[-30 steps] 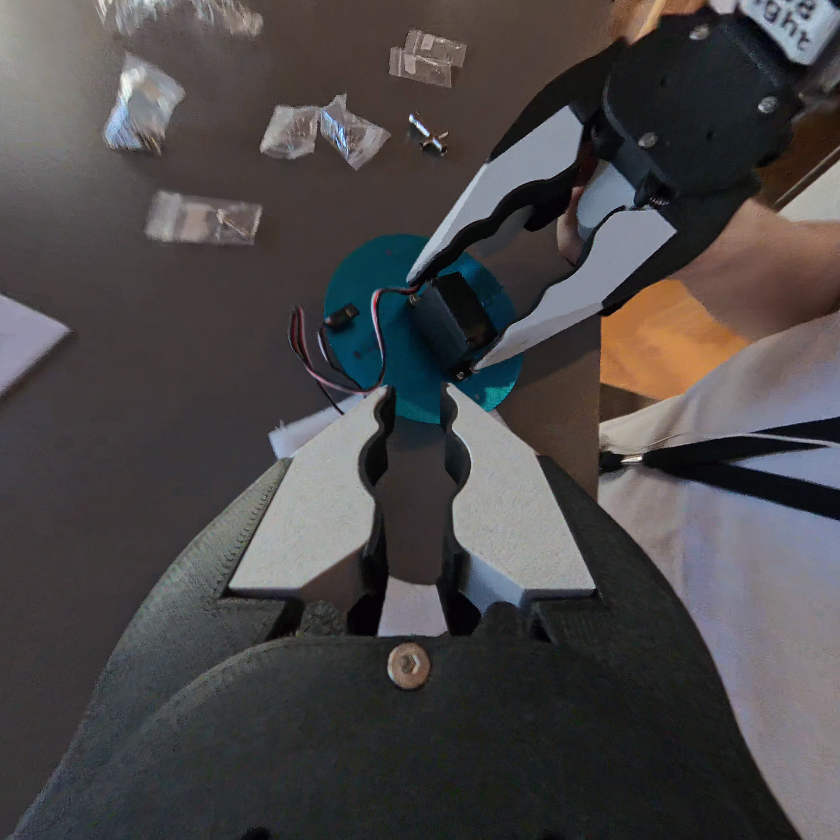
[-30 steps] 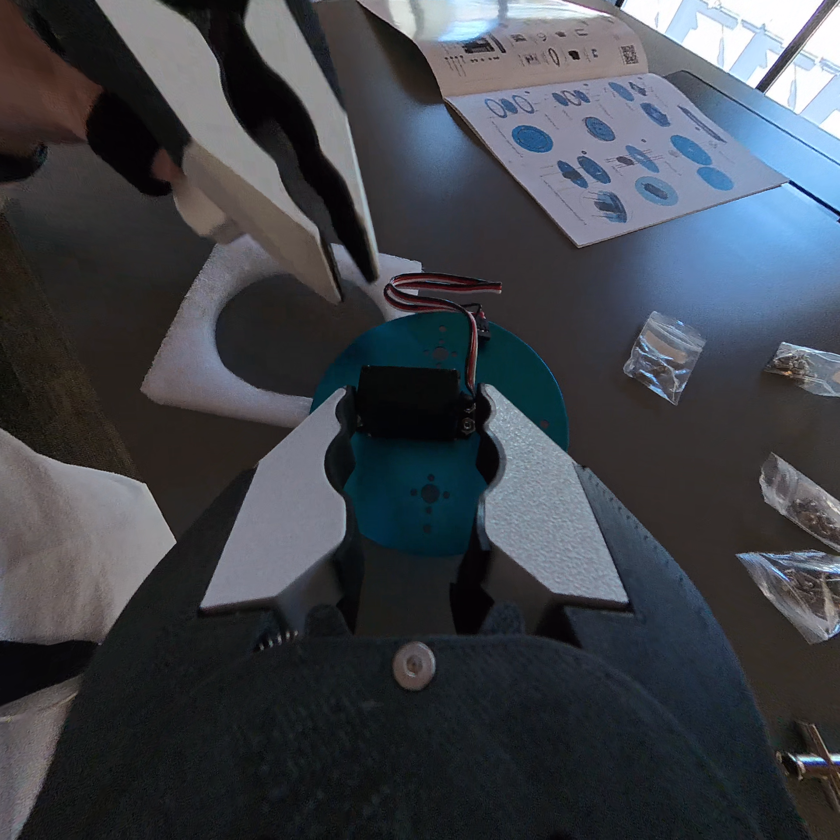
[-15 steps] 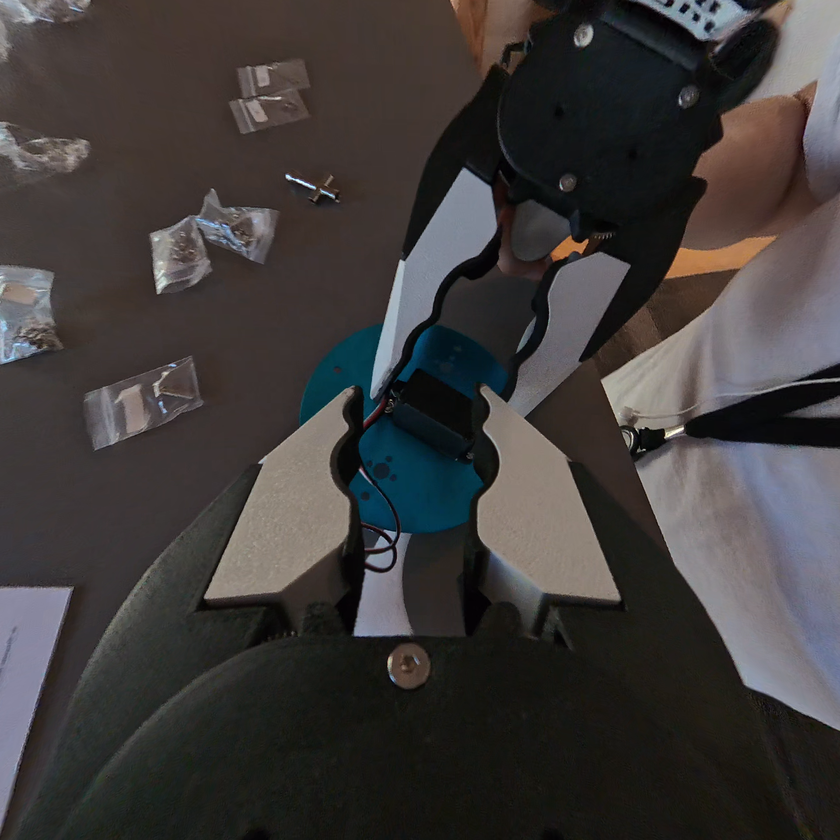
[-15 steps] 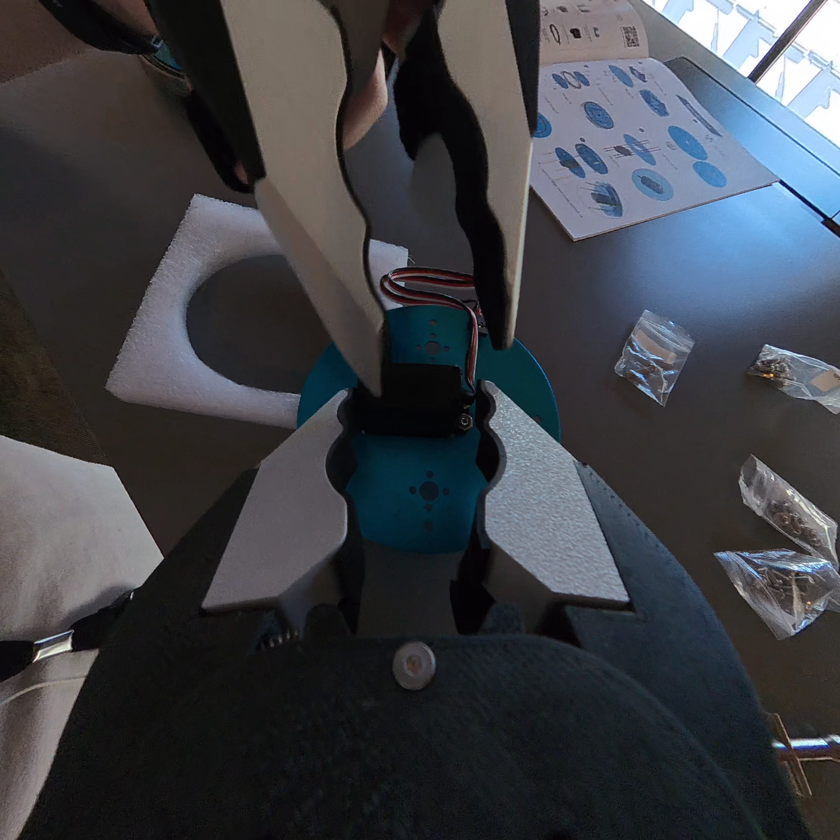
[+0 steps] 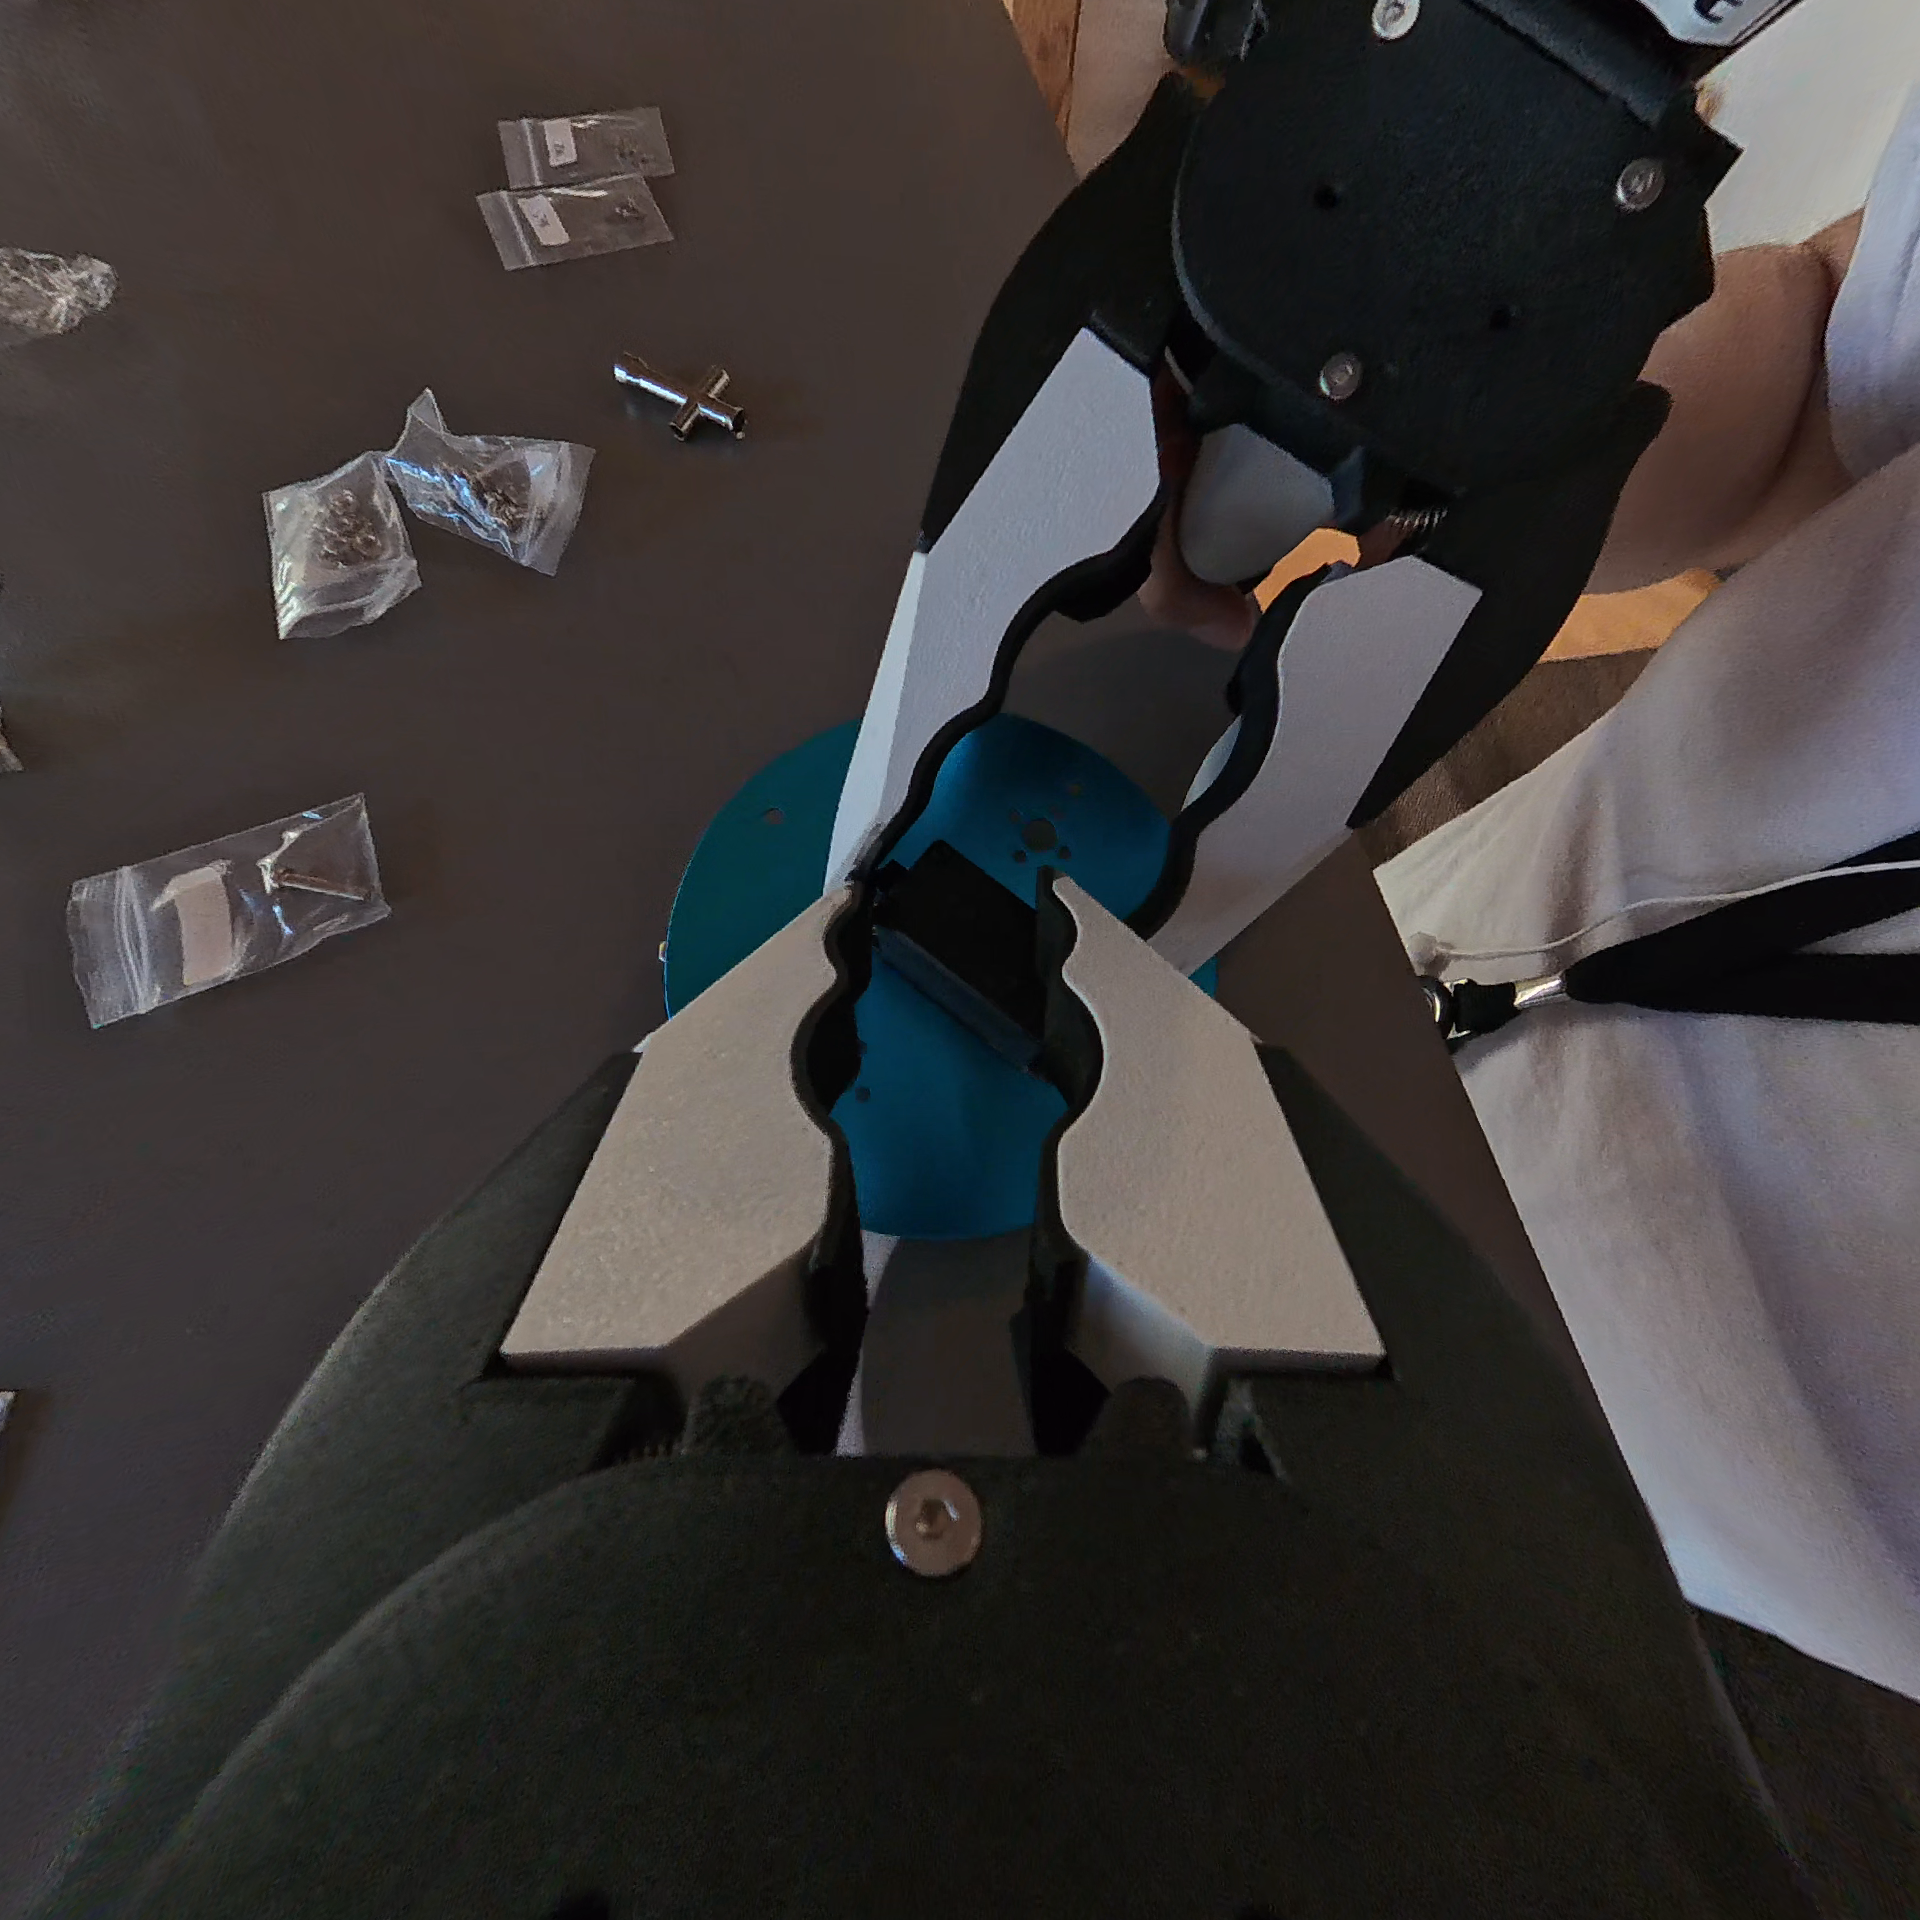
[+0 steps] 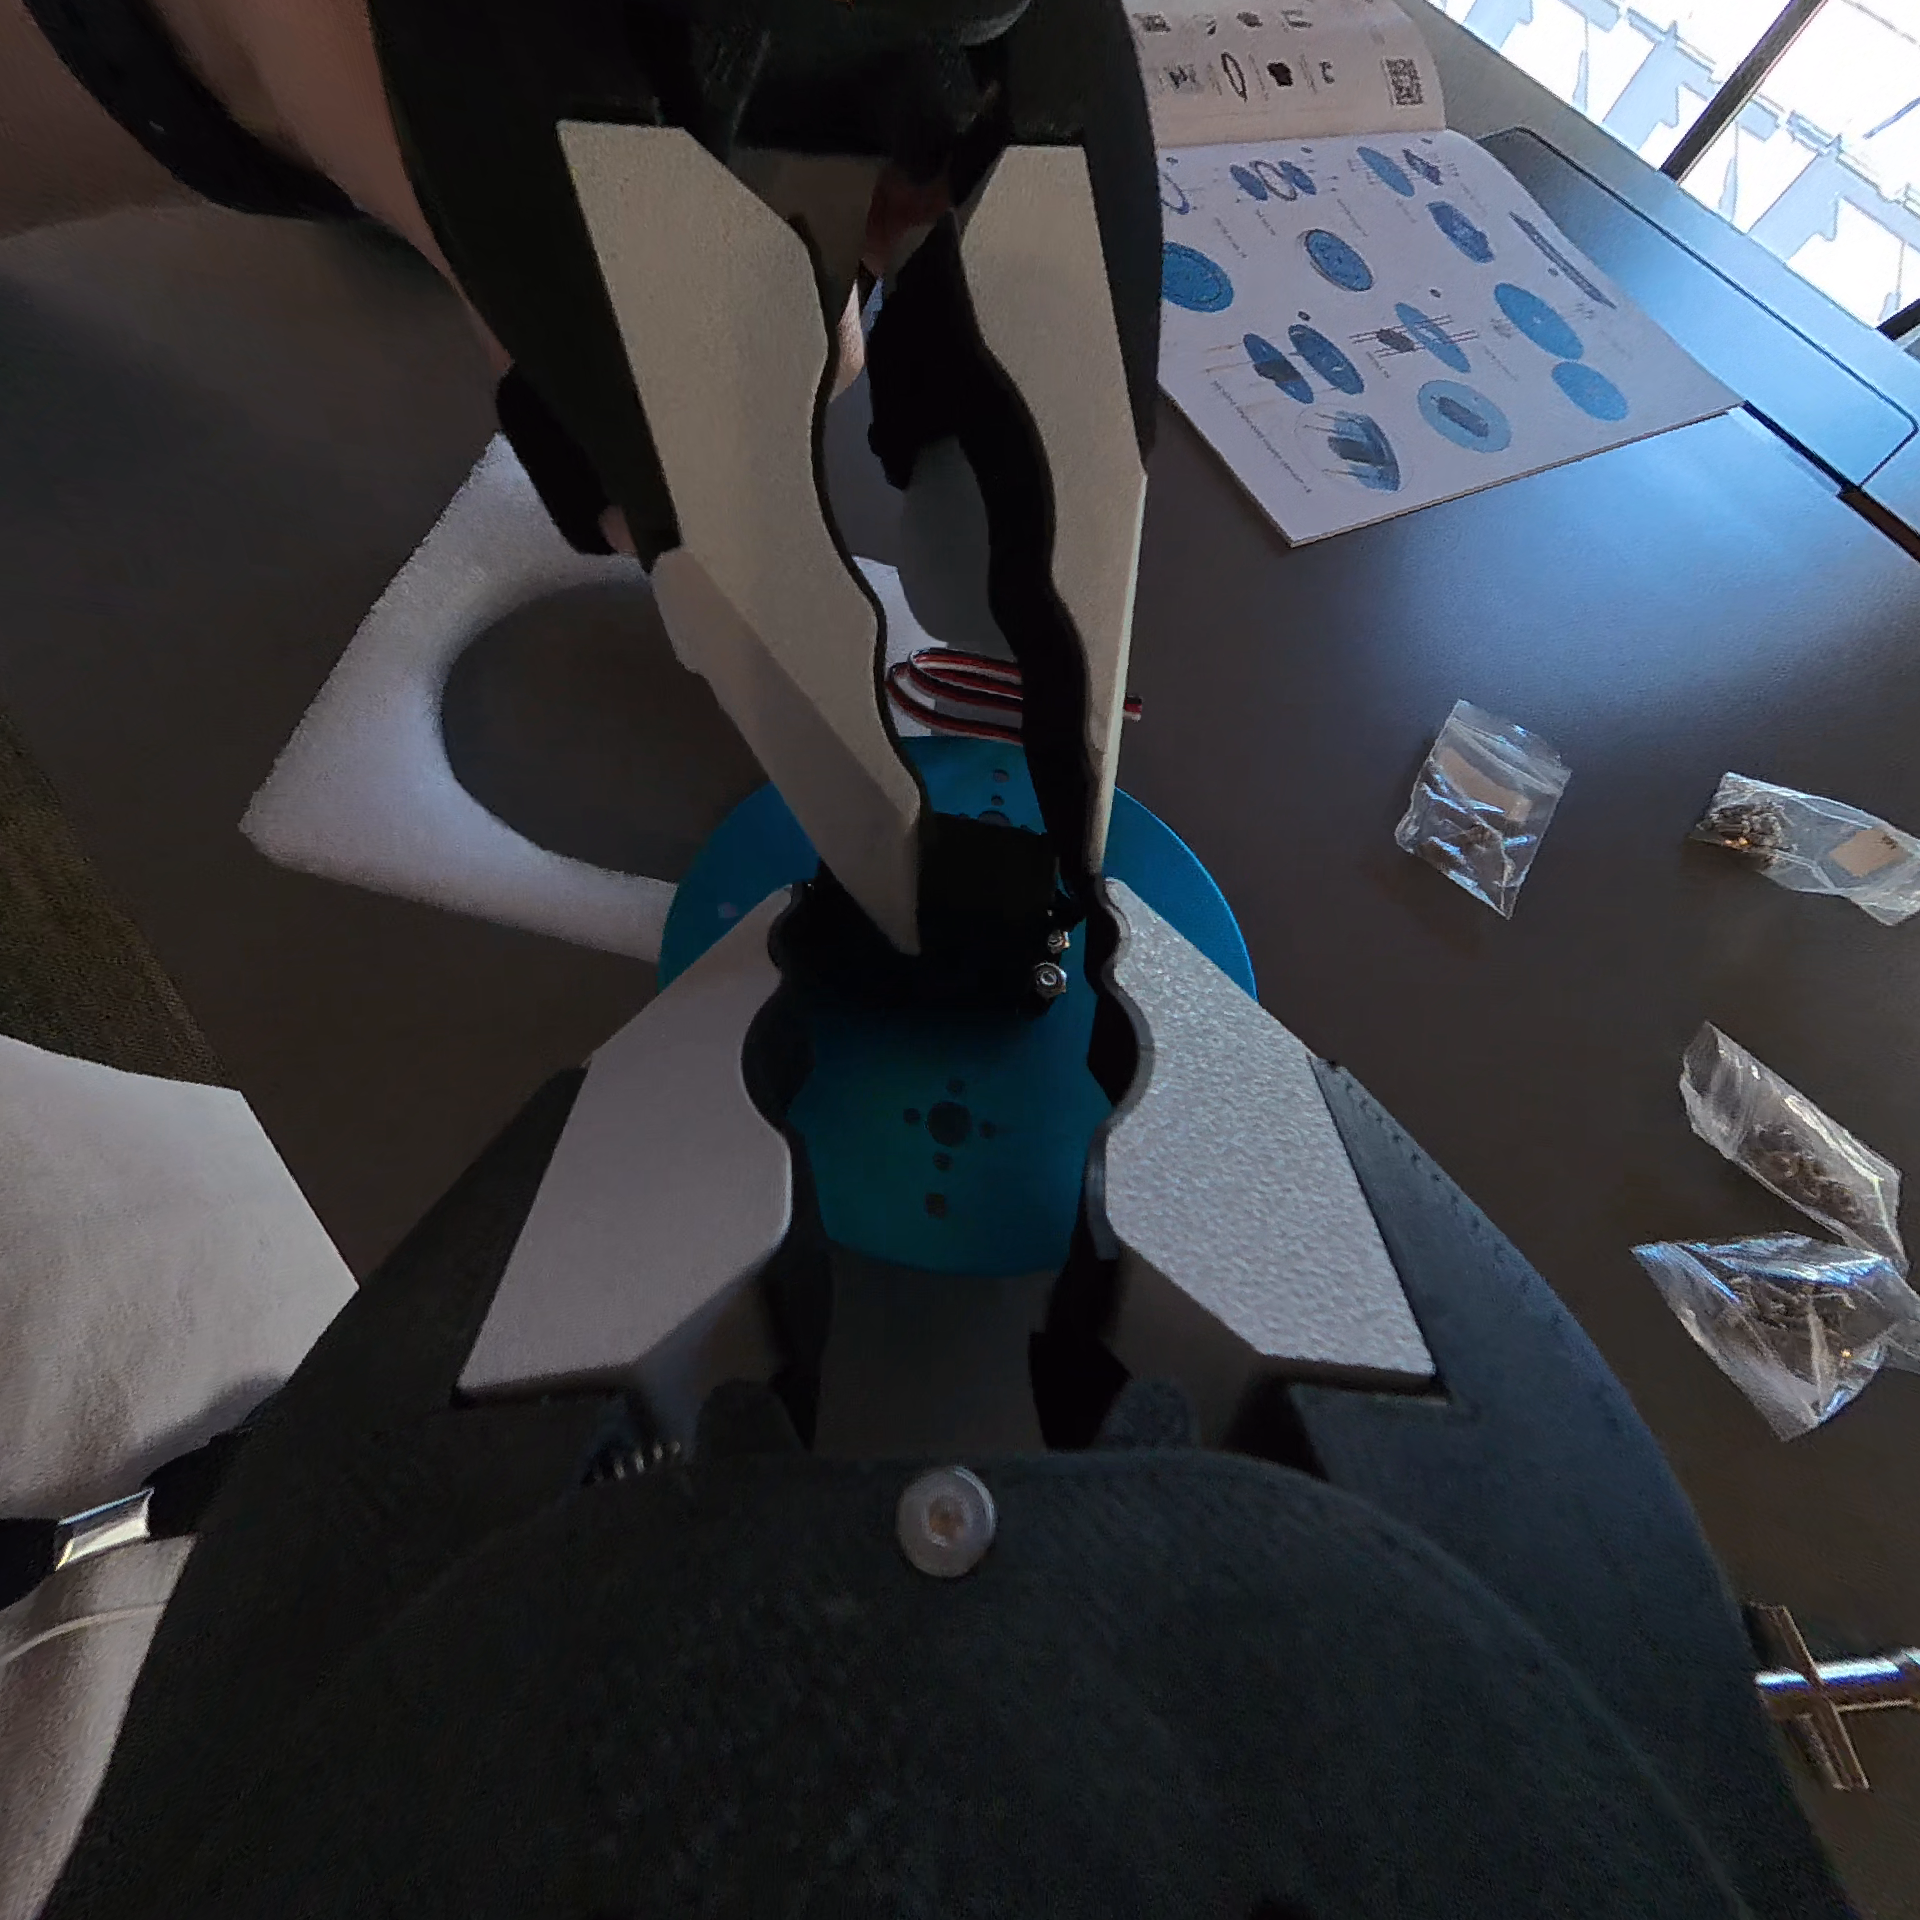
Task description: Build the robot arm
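A small black servo stands on a round blue disc on the dark table. My left gripper is closed onto the servo, one finger on each side. My right gripper is also shut on the servo, gripping its two ends over the disc. In the left wrist view the right gripper reaches in from the upper right. In the right wrist view the left gripper comes down from above. The servo's red, white and black wires loop behind the disc.
White foam with a round cutout lies left of the disc. An open booklet lies at the back. Several small plastic bags of hardware and a metal cross wrench are scattered nearby. The table edge and a person's white shirt are close. The tips of both grippers are at nearly the same place.
My left gripper has moved forward over the disc and narrowed its jaws around the servo. My right gripper has kept its hold on the servo.
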The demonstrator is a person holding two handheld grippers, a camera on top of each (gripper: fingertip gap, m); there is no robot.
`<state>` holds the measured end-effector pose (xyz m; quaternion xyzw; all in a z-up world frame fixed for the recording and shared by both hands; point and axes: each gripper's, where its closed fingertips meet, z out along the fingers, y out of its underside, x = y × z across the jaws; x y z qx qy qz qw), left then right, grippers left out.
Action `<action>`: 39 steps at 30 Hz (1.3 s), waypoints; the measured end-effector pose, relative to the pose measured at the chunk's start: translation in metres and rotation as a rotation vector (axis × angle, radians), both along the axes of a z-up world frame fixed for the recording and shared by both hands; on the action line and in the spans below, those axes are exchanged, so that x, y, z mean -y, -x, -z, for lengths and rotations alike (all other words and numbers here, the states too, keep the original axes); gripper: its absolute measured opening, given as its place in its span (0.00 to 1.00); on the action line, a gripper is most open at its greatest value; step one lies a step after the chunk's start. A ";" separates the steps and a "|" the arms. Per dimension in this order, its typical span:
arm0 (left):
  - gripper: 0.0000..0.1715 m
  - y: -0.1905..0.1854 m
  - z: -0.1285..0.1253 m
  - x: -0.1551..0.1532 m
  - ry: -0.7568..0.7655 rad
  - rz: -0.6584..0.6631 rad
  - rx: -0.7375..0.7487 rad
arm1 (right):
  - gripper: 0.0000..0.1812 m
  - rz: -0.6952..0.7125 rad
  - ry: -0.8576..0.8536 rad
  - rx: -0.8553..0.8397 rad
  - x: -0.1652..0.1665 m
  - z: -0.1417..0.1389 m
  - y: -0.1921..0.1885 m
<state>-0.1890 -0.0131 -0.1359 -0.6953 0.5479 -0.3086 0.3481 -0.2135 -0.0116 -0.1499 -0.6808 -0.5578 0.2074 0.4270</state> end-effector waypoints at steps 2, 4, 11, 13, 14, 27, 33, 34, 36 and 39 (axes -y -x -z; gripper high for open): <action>0.18 -0.001 0.000 0.000 0.002 -0.008 0.014 | 0.28 0.000 0.005 -0.006 0.000 0.000 -0.001; 0.18 -0.002 0.000 0.002 -0.007 -0.006 0.019 | 0.29 -0.003 0.012 -0.001 0.003 -0.001 -0.004; 0.15 -0.007 0.007 0.005 -0.001 -0.011 0.000 | 0.22 -0.267 -0.225 -0.031 0.052 -0.015 -0.023; 0.14 -0.009 0.007 0.005 -0.002 -0.012 0.008 | 0.17 -0.365 -0.336 0.021 0.066 -0.002 -0.023; 0.14 -0.009 0.007 0.005 -0.004 -0.015 0.011 | 0.16 -0.364 -0.399 0.058 0.066 0.004 -0.022; 0.14 -0.009 0.007 0.005 0.012 -0.017 0.027 | 0.07 -0.294 -0.766 0.287 0.056 0.018 0.003; 0.14 -0.002 0.003 0.003 0.045 -0.033 0.048 | 0.05 -0.310 -0.782 0.330 0.054 0.017 0.000; 0.16 0.001 0.001 0.002 0.056 -0.039 0.052 | 0.04 -0.318 -0.789 0.346 0.054 0.017 0.000; 0.19 0.009 -0.003 0.001 0.081 -0.053 0.052 | 0.04 -0.339 -0.812 0.379 0.054 0.017 0.000; 0.18 0.023 -0.008 -0.002 0.068 -0.086 0.029 | 0.04 -0.366 -0.843 0.418 0.054 0.017 0.000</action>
